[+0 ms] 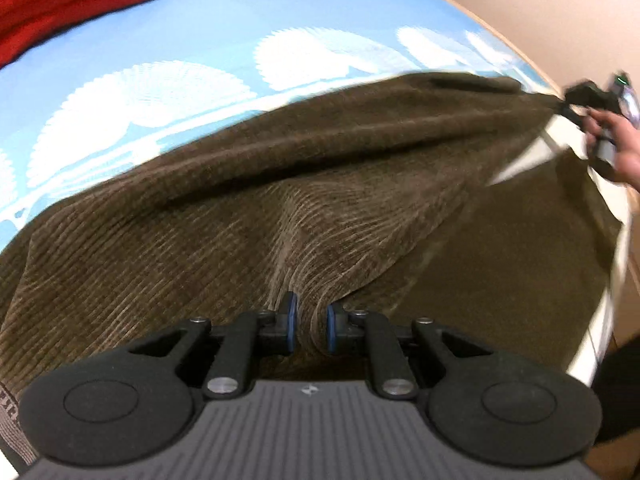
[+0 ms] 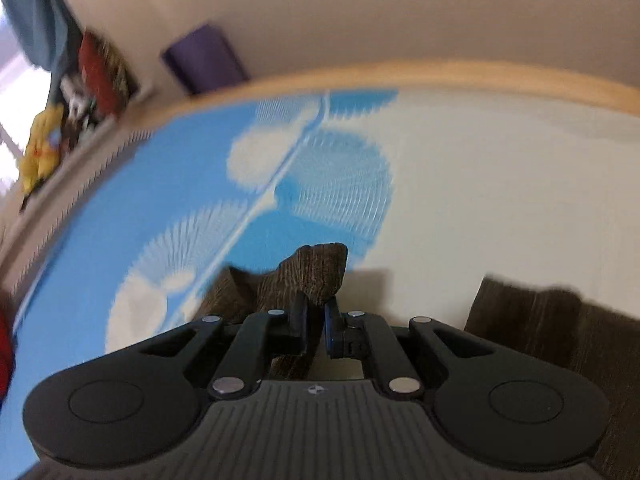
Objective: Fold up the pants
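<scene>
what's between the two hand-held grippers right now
Only the brown corduroy pants: the left wrist view shows the cloth stretched from the left hand-held gripper across to the right hand-held gripper, each pinching a bunch of it.

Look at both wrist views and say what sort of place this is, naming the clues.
Probably a bedroom at home. Brown corduroy pants lie spread on a blue and white patterned bedsheet edged by a wooden bed frame, with a yellow soft toy by the wall beyond.
</scene>
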Motion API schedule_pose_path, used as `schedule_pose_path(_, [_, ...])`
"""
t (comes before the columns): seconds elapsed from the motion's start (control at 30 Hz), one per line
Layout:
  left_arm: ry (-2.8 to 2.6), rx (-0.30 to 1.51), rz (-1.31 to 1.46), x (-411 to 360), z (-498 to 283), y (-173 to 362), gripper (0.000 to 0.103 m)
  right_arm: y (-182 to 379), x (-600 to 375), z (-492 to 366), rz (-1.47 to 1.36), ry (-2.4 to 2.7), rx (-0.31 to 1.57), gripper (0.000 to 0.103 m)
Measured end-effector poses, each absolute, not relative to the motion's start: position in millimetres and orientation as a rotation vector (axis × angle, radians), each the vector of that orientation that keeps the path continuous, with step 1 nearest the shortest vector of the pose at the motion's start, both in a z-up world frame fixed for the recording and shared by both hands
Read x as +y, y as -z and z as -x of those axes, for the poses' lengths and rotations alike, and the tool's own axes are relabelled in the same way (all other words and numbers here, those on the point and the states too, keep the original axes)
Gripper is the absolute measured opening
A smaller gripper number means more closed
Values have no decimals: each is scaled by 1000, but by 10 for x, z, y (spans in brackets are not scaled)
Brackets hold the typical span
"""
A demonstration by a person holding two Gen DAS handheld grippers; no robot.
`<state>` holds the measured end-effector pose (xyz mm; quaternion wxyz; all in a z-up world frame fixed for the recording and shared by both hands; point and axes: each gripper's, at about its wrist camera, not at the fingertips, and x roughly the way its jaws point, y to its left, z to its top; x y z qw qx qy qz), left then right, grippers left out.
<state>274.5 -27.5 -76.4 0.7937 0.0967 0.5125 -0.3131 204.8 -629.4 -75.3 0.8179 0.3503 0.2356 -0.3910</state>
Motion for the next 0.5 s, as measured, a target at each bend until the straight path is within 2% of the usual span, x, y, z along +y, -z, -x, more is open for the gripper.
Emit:
schedule_pose_path(0.03, [692, 1106, -237, -282, -2721, 789, 16, 776, -6340, -2042, -747, 848, 509, 7])
schedule_pose_path(0.1, [674, 1114, -284, -276, -2716, 861, 25, 948, -6465, -2038, -813, 877, 603, 9])
schedule_pose_path(0.13, [650, 1127, -273, -252, -2736, 886, 39, 1064, -6514, -2053, -859, 886, 681, 9])
schedule_pose_path(0.17, [633, 1129, -252, -230, -2770, 885, 41, 1116, -6512, -2018, -864, 890, 703, 9])
schedule_pose_path(0.2, [639, 1124, -227, -193, -2778, 852, 41, 1075, -6498, -1997, -847, 887, 682, 15])
schedule_pose_path(0.23, [655, 1119, -191, -152, -2801, 799, 41, 1001, -6475, -2021, -810, 912, 698, 26])
schedule_pose_path(0.3, [682, 1090, -103, -27, -2785, 634, 43, 818, -6405, -2014, -764, 943, 668, 28])
schedule_pose_path(0.37, [689, 1043, -17, 155, -2819, 450, 53, 621, -6319, -1957, -744, 925, 612, 34])
schedule_pose_path(0.4, [672, 1014, 14, 268, -2856, 357, 54, 521, -6268, -1903, -731, 931, 591, 39])
schedule_pose_path(0.5, [542, 945, 46, 655, -2894, 176, 54, 179, -6127, -1749, -744, 895, 528, 40])
